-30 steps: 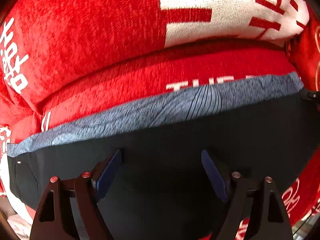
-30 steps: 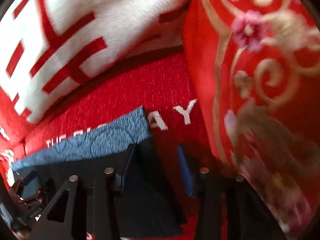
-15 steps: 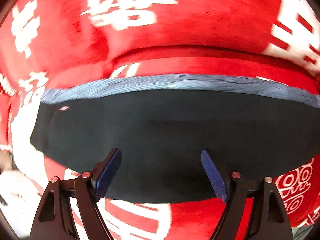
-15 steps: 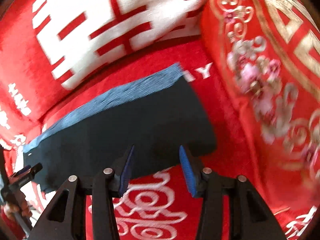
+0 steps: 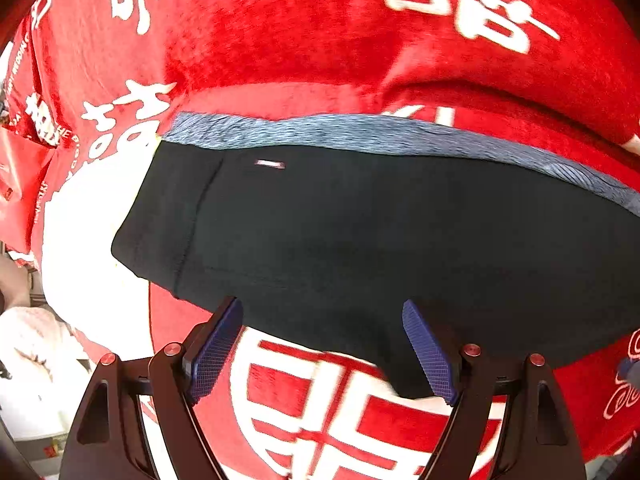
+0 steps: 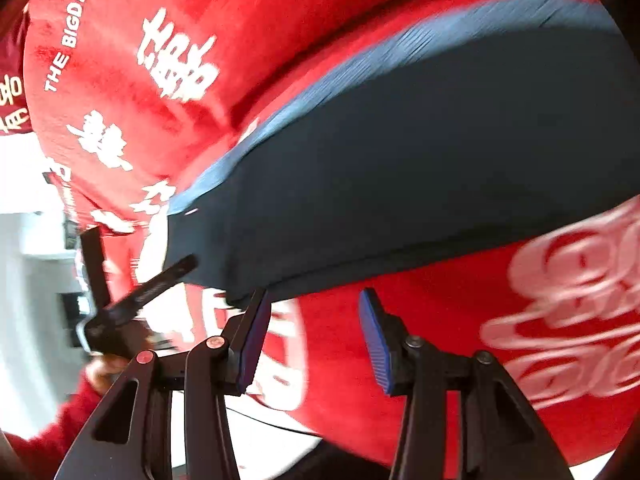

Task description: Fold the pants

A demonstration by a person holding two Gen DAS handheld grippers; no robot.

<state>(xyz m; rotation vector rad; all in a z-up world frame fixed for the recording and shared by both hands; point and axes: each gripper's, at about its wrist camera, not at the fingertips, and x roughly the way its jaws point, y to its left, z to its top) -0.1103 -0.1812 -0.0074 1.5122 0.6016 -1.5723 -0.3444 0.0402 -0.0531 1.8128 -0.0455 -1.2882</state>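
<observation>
Lying flat on a red blanket (image 5: 280, 40) with white lettering, the folded dark pants (image 5: 380, 232) show a blue-grey band (image 5: 360, 134) along their far edge. No container appears in either view. Left tool (image 5: 324, 344) hangs over the near edge of the pants, fingers spread wide, nothing between them. Right tool (image 6: 312, 332) sits just off the near edge of the pants, over the blanket, fingers parted moderately and empty. Beyond the pants' left end, the right view shows the other tool gripped by a hand (image 6: 104, 368) in a red sleeve.
</observation>
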